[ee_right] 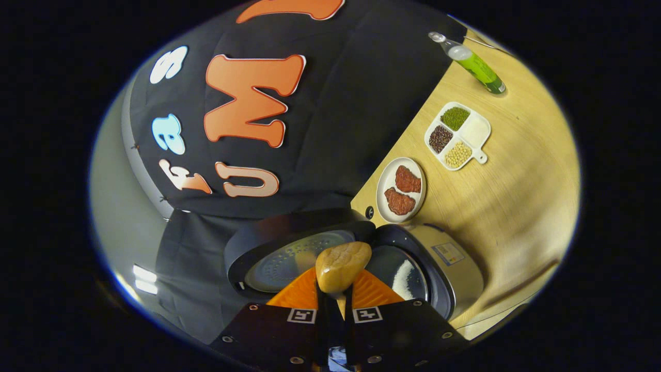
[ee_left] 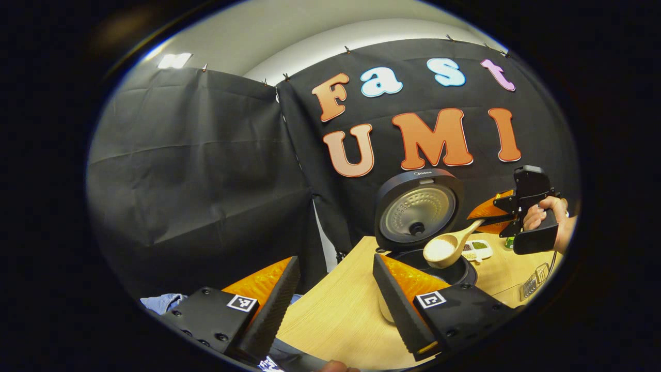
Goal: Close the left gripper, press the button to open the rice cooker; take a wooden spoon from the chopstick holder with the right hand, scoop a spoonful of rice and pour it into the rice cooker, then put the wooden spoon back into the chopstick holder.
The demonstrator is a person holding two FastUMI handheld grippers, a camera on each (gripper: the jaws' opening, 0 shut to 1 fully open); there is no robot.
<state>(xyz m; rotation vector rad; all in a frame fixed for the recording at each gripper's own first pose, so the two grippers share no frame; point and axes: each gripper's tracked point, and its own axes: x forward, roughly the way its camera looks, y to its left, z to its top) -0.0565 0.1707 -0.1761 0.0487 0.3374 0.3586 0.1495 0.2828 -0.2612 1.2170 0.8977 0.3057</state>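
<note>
The rice cooker stands open on the wooden table, its lid raised upright. A wooden spoon with white rice in its bowl hangs over the inner pot. My right gripper, held by a hand, is shut on the spoon's handle. In the right gripper view, which is rolled sideways, the spoon's bowl sticks out past my right gripper, above the pot, where some white grains lie. My left gripper is open and holds nothing, near the table's front left edge.
A white plate with two red pieces lies behind the cooker. Farther along are a divided dish of beans and grains and a green bottle. A metal wire item lies at the table's right edge. A blue cloth lies lower left.
</note>
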